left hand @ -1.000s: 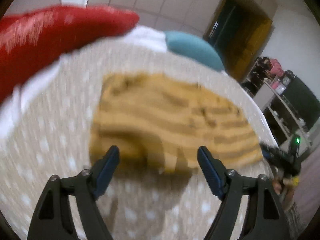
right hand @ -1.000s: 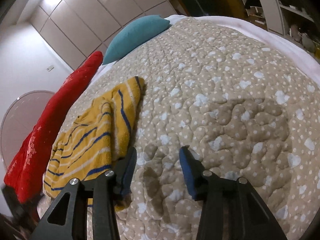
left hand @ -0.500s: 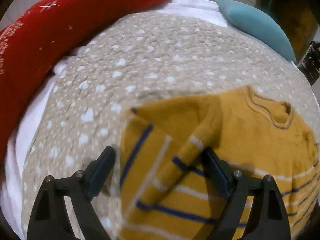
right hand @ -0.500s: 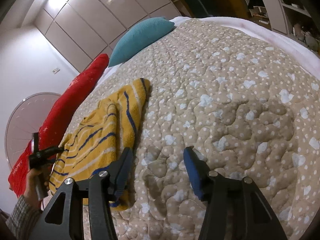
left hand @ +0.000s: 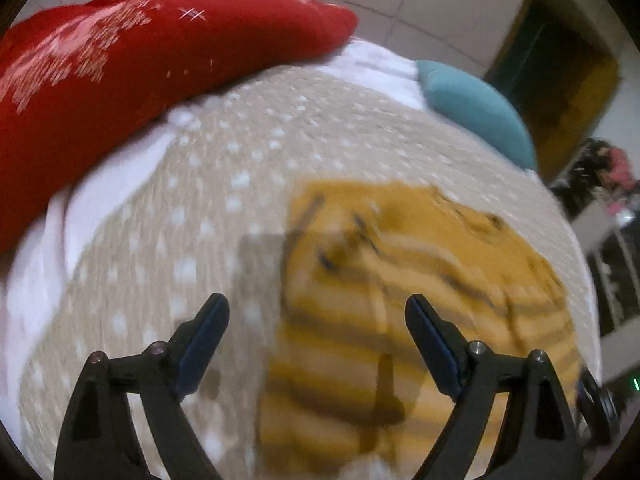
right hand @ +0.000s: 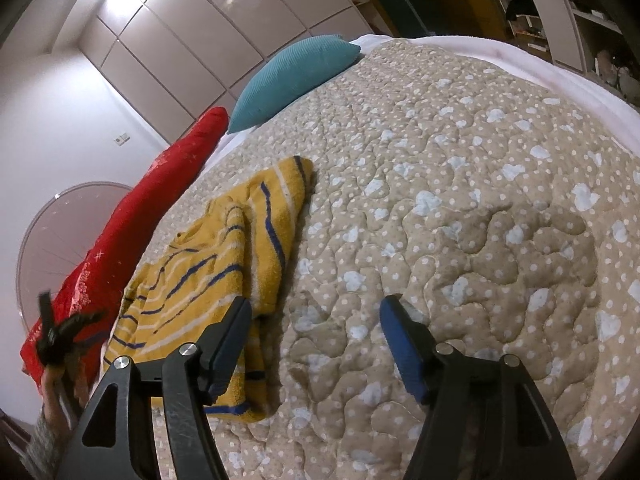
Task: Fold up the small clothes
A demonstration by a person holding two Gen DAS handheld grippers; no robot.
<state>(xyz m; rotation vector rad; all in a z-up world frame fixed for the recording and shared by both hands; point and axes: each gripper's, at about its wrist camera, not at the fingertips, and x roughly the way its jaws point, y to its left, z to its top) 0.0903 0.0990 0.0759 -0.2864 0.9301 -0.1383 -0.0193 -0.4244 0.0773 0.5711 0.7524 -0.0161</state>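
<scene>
A small yellow sweater point(right hand: 224, 264) with blue and white stripes lies partly folded on the beige dotted quilt point(right hand: 460, 184). In the left wrist view the sweater point(left hand: 400, 300) is blurred and lies just beyond the fingers, toward the right. My left gripper point(left hand: 316, 316) is open and empty, held above the quilt point(left hand: 180, 240). My right gripper point(right hand: 316, 312) is open and empty, low over the quilt just right of the sweater's near edge. The left gripper point(right hand: 60, 332) also shows at the far left of the right wrist view.
A long red pillow point(left hand: 120, 64) and a teal cushion point(left hand: 476, 108) lie along the far side of the bed; both show in the right wrist view, red point(right hand: 132, 220) and teal point(right hand: 296, 76). White sheet point(left hand: 100, 184) edges the quilt. Shelves point(right hand: 580, 20) stand beyond the bed.
My left gripper has pulled back and up from the sweater, open and empty, with the view blurred by motion. My right gripper has barely moved.
</scene>
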